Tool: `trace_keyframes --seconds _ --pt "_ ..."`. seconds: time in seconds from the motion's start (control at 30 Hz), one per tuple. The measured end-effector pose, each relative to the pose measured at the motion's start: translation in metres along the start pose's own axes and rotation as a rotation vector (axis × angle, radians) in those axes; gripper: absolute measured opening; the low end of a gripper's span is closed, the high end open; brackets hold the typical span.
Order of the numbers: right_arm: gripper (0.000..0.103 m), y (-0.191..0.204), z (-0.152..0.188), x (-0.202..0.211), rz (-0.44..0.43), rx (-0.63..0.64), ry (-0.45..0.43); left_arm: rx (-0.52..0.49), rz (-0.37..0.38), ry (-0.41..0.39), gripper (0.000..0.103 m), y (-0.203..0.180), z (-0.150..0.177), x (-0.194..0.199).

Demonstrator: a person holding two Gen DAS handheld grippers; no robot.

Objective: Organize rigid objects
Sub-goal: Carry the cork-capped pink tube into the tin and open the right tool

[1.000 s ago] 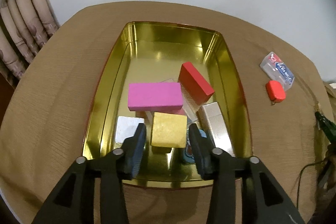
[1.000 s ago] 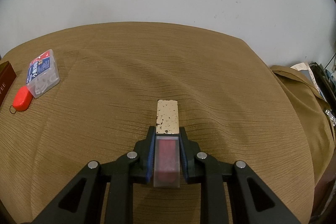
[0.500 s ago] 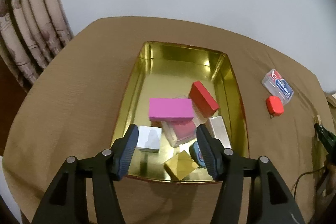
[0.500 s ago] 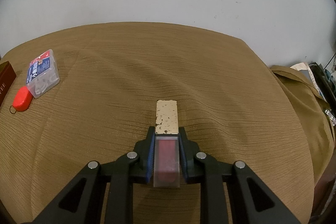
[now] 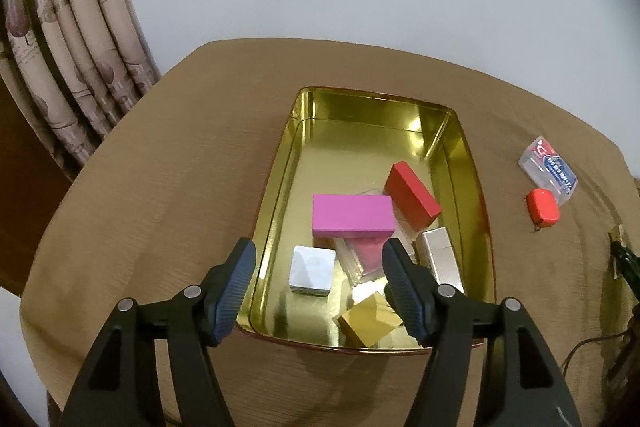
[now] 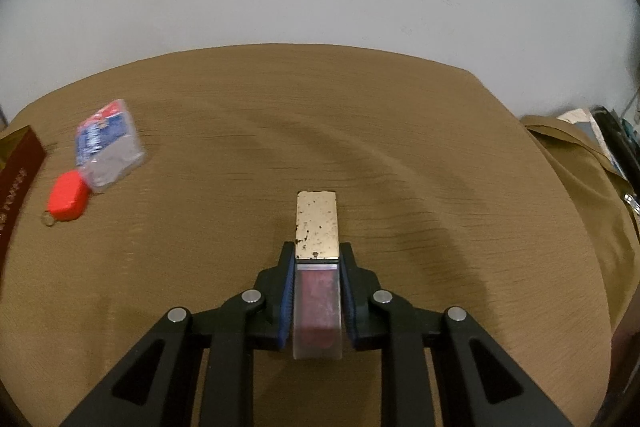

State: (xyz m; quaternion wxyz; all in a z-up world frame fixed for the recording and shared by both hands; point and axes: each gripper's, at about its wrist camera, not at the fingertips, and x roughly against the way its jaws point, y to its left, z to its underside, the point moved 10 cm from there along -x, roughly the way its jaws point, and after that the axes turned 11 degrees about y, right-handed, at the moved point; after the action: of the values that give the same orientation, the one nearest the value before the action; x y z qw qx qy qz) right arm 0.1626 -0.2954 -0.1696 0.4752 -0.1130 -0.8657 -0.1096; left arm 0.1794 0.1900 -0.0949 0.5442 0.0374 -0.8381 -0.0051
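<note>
Left wrist view: the left tongs point(image 5: 316, 291) are opening, nothing between them, above the near end of the gold tin point(image 5: 280, 163). The gold box point(image 5: 370, 321) lies tilted inside, beside the silver box point(image 5: 313, 270).

Right wrist view: the right tongs point(image 6: 317, 293) grasp a clear bottle with gold cap point(image 6: 317, 247), long axis pointing forward over the table point(image 6: 240, 227); the tin is far left.

Gold block point(image 5: 370, 321) free in tin point(image 5: 280, 163); left gripper point(image 5: 318, 287) opening, raised.
</note>
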Motion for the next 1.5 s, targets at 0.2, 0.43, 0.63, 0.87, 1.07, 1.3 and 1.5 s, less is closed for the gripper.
trace_keyframes --seconds 0.2,0.43,0.63,0.87,1.07,1.3,1.5 --pt "0.020 0.052 -0.012 0.022 -0.089 0.085 -0.031 0.010 0.000 0.007 0.065 0.002 0.000 -0.002" --pt "0.020 0.127 -0.017 0.051 -0.200 0.223 -0.063 0.048 -0.006 0.014 0.066 0.011 -0.002 -0.003" --pt "0.020 0.188 -0.006 0.076 -0.279 0.312 -0.063 0.131 -0.012 0.019 0.066 0.038 -0.006 -0.004" --pt "0.020 0.251 -0.004 0.108 -0.377 0.383 -0.083 0.278 -0.025 0.021 0.066 0.075 -0.008 -0.006" --pt "0.020 0.302 0.006 0.120 -0.432 0.455 -0.083 0.286 -0.040 0.026 0.066 0.080 -0.006 -0.007" --pt "0.020 0.336 0.015 0.129 -0.423 0.524 -0.102 0.303 -0.065 0.023 0.066 0.087 -0.008 -0.006" --pt "0.020 0.357 0.014 0.129 -0.422 0.558 -0.102 0.335 -0.063 0.020 0.067 0.095 -0.007 -0.005"
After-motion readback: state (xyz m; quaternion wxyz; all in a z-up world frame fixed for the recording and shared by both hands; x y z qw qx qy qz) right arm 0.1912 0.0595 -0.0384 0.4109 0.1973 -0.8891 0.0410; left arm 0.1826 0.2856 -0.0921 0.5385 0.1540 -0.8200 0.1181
